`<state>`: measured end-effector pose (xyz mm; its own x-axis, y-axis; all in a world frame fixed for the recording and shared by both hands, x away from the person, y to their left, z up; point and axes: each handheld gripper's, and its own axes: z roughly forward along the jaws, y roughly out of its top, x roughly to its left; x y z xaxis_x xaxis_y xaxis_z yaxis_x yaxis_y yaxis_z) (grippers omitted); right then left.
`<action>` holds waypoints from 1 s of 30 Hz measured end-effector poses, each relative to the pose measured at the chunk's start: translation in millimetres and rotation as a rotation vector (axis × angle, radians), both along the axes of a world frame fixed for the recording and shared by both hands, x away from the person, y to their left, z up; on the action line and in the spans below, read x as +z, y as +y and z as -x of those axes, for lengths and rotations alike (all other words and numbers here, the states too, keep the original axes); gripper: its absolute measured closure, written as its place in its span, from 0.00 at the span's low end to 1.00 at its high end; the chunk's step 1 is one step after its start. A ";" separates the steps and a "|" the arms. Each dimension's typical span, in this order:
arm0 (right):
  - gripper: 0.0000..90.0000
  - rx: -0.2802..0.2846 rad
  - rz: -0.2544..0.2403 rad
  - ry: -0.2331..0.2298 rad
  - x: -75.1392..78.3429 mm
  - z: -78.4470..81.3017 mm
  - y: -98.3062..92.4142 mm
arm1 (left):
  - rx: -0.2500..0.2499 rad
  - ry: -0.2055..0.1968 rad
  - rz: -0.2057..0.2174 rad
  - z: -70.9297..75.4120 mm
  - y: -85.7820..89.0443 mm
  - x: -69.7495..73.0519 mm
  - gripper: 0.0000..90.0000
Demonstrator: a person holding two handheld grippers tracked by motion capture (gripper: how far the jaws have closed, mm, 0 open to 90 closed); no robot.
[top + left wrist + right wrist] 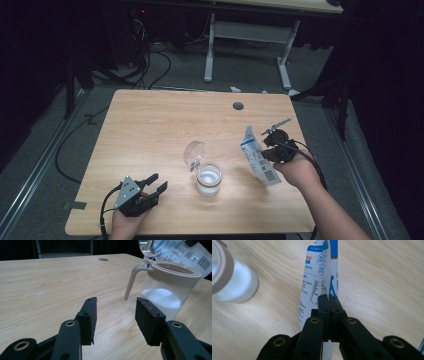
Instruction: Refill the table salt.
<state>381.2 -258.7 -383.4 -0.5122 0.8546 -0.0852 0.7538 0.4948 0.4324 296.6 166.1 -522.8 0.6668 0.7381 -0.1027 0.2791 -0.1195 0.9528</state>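
1. My right gripper [274, 150] sits at about four o'clock on the wooden table [150, 130] in the high view, carried by my right hand [300, 170].
2. Its jaws are pressed together on a white and blue pouch [259, 157]; in the right gripper view the two black pads meet with the thin pouch [317, 282] pinched between them.
3. The pouch hangs off the table, tilted, with its printed side and barcode toward me.
4. A clear glass jar [208, 180] with a beige collar stands near six o'clock on the table, just left of the pouch and apart from it.
5. The jar holds white powder, roughly half full as seen in the left gripper view, where the jar [165, 292] rises at two o'clock.
6. Its clear lid [194, 151] is flipped open and stands up at the jar's eleven o'clock, hinged to the collar.
7. My left gripper [156, 186] rests at about seven o'clock on the table, held by my left hand [125, 220].
8. Its jaws stand well apart with nothing between them, pointing toward the jar and stopping short of it.
9. In the left gripper view the beige latch handle [132, 280] hangs down the jar's side, beyond my pads.
10. A small round grommet hole [238, 106] marks the table at one o'clock.
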 end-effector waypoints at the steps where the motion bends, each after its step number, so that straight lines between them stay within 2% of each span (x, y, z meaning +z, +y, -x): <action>1: 1.00 -0.015 -0.030 -0.038 0.3 3.6 -2.2 | 0.000 0.004 -0.001 -0.5 1.3 0.6 0.58; 2: 1.00 -0.015 -0.030 -0.038 0.3 3.6 -2.2 | 0.000 0.004 -0.001 -0.5 1.3 0.6 0.58; 3: 1.00 -0.021 -0.035 -0.066 0.3 6.1 -3.0 | 0.003 0.006 -0.002 -1.6 2.4 0.4 0.57; 6: 1.00 -0.029 -0.063 -0.089 -0.9 8.7 -4.7 | 0.009 0.012 -0.009 -3.2 4.3 0.0 0.57; 7: 1.00 -0.041 -0.063 -0.109 -4.2 11.4 -5.9 | 0.018 0.028 -0.030 -6.8 7.5 0.7 0.57; 10: 1.00 -0.046 -0.070 -0.133 -8.0 14.3 -7.8 | 0.028 0.032 -0.043 -9.5 13.1 1.8 0.56; 11: 1.00 -0.051 -0.086 -0.140 -9.8 15.7 -9.1 | 0.040 0.031 -0.051 -11.1 16.5 2.3 0.56; 15: 1.00 -0.057 -0.108 -0.196 -16.7 23.6 -11.7 | 0.073 0.037 -0.085 -14.6 28.9 1.7 0.56; 16: 1.00 -0.057 -0.108 -0.196 -16.7 23.6 -11.7 | 0.073 0.037 -0.085 -14.6 28.9 1.7 0.56; 17: 1.00 -0.065 -0.139 -0.224 -18.4 26.9 -13.5 | 0.080 0.042 -0.086 -15.5 31.6 0.9 0.56; 24: 1.00 -0.083 -0.180 -0.273 -22.1 32.9 -16.6 | 0.080 0.051 -0.097 -16.0 32.2 -0.1 0.56; 25: 1.00 -0.089 -0.197 -0.289 -23.2 34.2 -19.1 | 0.079 0.052 -0.091 -16.1 32.3 -0.5 0.56; 30: 1.00 -0.099 -0.223 -0.323 -25.1 37.6 -23.7 | 0.083 0.055 -0.086 -16.3 34.7 -0.6 0.56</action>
